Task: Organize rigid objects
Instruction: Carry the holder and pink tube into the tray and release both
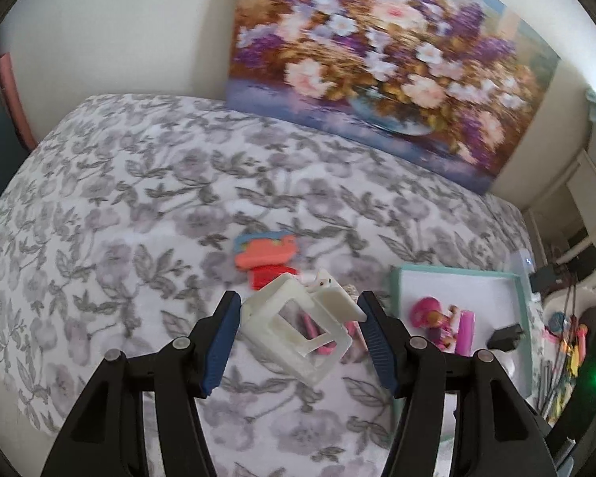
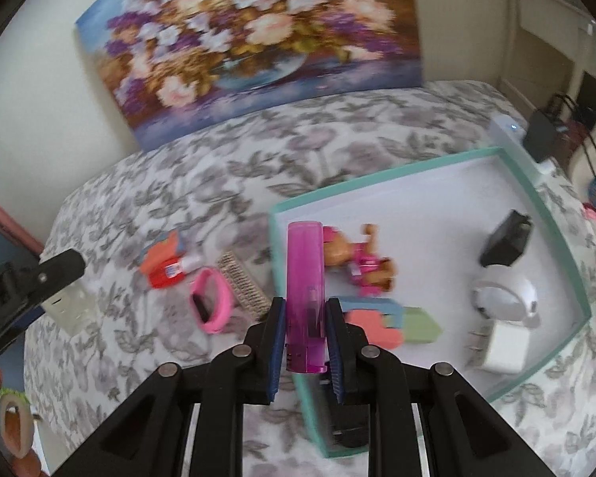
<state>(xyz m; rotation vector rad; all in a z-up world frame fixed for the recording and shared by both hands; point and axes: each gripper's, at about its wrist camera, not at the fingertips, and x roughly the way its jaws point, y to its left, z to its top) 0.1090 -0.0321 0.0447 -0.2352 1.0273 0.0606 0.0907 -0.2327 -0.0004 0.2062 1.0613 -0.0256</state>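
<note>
Left gripper (image 1: 300, 342) — jaws pinch a white plastic frame (image 1: 298, 330), an openwork bracket carried clear above the floral bedspread (image 1: 139, 198). Right gripper (image 2: 306, 342) — jaws press tight on a translucent magenta tube (image 2: 305, 278), which stands along the fingers, over the near edge of the teal-rimmed tray (image 2: 544, 214).

Inside the tray: a pink toy figure (image 2: 361, 262), a black adapter (image 2: 504, 242), a white rounded device (image 2: 504, 298), a white plug (image 2: 500, 346) and coloured flat blocks (image 2: 385, 318).

On the bedspread, left of the tray: a pink wristband (image 2: 210, 298), a bristle brush (image 2: 244, 284) and an orange-red toy (image 2: 165, 266). A flower painting (image 2: 258, 39) leans against the wall.
</note>
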